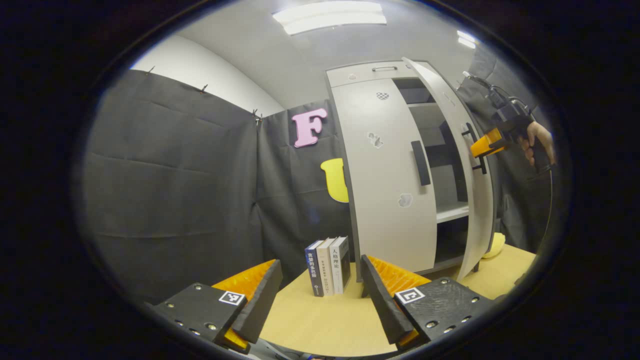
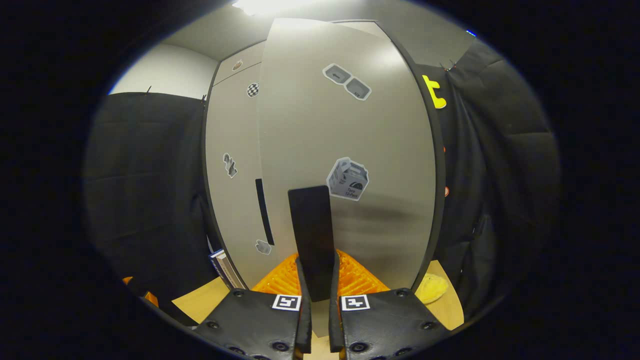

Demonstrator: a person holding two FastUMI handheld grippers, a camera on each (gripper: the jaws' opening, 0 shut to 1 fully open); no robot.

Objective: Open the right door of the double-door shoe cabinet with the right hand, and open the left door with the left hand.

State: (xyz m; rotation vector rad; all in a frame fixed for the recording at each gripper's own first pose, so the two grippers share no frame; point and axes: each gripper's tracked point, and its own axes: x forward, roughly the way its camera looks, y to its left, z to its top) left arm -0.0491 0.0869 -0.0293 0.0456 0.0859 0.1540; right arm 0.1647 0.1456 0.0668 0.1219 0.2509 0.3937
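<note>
The shoe cabinet (image 1: 385, 165) is standing on the wooden table (image 1: 320, 320), and its right door (image 1: 457, 165) is hanging swung out, showing shelves inside. The right gripper (image 2: 316, 280) is clamping the right door's handle (image 2: 312, 235): in the right gripper view both fingers are pressing on the dark vertical bar from either side, nearly closed around it. From the left gripper view that same gripper is sitting at the handle on the door's outer face, with a hand (image 1: 540, 142) gripping it from behind.

The left door (image 1: 387, 180) is sitting flush and closed, its own handle (image 1: 420, 163) untouched. The left gripper (image 1: 320, 295) is hovering low over the table, well apart from the cabinet, fingers spread wide and gripping nothing.

Three books (image 1: 328, 272) are standing upright on the table just beside the cabinet's left lower corner. A yellow object (image 1: 494, 246) is lying on the table past the open door, too partly hidden to name. Stickers are dotting both door fronts
</note>
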